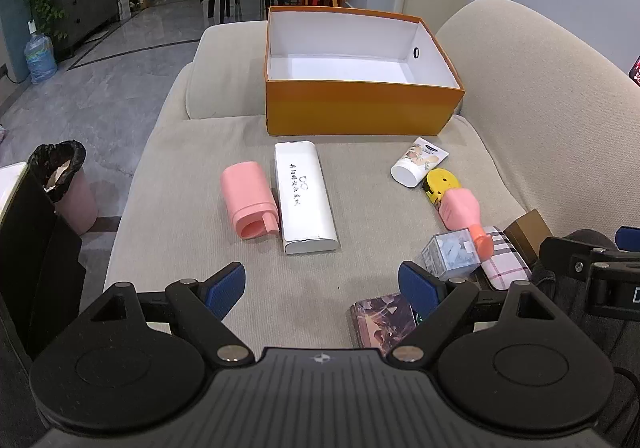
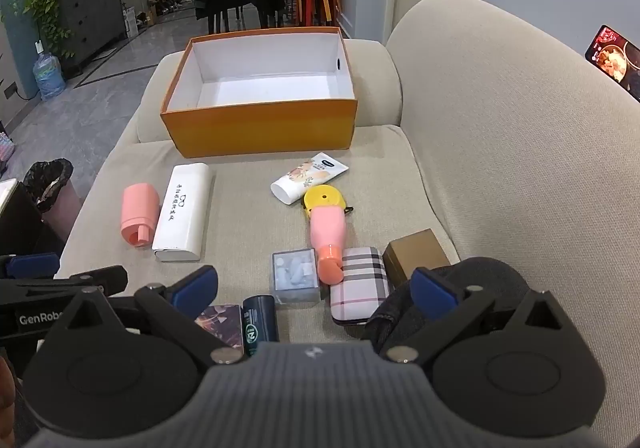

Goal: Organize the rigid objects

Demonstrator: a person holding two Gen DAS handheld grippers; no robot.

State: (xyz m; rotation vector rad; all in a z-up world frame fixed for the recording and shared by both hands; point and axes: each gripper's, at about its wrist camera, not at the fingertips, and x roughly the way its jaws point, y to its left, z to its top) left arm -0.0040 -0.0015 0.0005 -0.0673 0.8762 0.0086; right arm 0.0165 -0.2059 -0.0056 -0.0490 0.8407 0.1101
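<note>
phone (image 2: 616,58) cut off, card box (image 1: 380,322) partly hidden

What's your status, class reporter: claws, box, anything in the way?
Left claw open, empty. Right claw open, empty. Orange box empty; items on sofa. Nothing blocks the box.

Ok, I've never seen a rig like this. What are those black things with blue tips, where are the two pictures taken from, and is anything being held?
Those are two hand-held grippers, each with a camera looking along its blue-padded fingers. One picture comes from the left gripper, the other from the right gripper. Both are open and hold nothing. They face a beige sofa seat with an empty orange box at the back. In front lie a white case, a pink cup, a cream tube, a pink bottle over a yellow tape measure, a clear box, a plaid case and a brown box.
</note>
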